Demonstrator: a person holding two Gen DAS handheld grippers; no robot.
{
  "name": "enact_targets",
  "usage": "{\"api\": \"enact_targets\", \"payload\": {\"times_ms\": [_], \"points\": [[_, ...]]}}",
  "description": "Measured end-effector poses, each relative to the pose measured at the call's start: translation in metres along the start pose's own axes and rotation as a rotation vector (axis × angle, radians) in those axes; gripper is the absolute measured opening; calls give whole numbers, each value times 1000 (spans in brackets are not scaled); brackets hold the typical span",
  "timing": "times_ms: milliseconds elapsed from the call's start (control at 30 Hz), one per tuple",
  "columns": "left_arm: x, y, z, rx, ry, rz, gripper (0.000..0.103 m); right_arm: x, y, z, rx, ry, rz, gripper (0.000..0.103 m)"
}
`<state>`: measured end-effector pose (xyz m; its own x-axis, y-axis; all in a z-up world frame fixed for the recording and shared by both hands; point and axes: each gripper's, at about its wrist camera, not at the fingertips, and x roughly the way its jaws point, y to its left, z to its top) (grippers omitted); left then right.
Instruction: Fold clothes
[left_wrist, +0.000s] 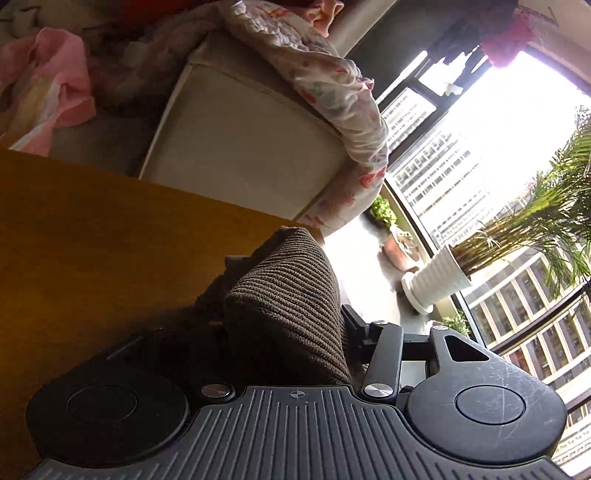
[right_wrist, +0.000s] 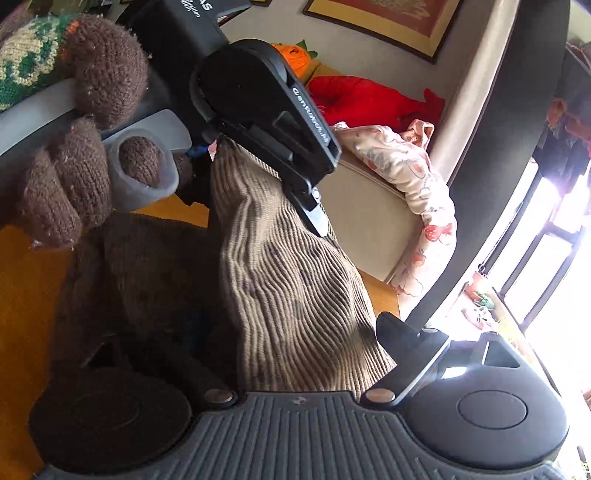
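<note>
A brown ribbed knit garment (left_wrist: 284, 295) lies bunched on the orange-brown table (left_wrist: 92, 240). In the left wrist view it fills the gap between the jaws of my left gripper (left_wrist: 284, 319). Only the right finger (left_wrist: 352, 317) shows; the other is lost in shadow. The right wrist view shows the left gripper (right_wrist: 258, 173) clamped on the garment's raised top edge, with the cloth (right_wrist: 288, 280) hanging from it. My right gripper (right_wrist: 243, 339) closes on the lower bunch, its right finger (right_wrist: 395, 332) against the cloth. A hand in a brown knitted glove (right_wrist: 62, 192) holds the left gripper's handle.
A cream sofa (left_wrist: 240, 140) stands beyond the table's far edge, with a floral quilt (left_wrist: 332, 85) draped over it and pink cloth (left_wrist: 48, 85) and red cloth (right_wrist: 369, 99) on the seat. A white plant pot (left_wrist: 436, 284) stands by the window at right.
</note>
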<state>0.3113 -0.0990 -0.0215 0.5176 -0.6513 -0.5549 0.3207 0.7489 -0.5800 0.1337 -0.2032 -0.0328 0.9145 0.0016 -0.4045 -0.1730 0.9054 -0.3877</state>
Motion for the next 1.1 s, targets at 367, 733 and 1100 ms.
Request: {"api": "enact_targets", "payload": {"times_ms": [367,733,1100], "points": [[-128,11,-24,78,-145,-148,36,-91,12,65,-286,-210,149,24],[-120,93,-77,42,-90,-3,66,-61,97,4,-414,33,351,37],[-103,59,-46,155,-93,-77,39,-78,-43,61,155,-111,512,86]]}}
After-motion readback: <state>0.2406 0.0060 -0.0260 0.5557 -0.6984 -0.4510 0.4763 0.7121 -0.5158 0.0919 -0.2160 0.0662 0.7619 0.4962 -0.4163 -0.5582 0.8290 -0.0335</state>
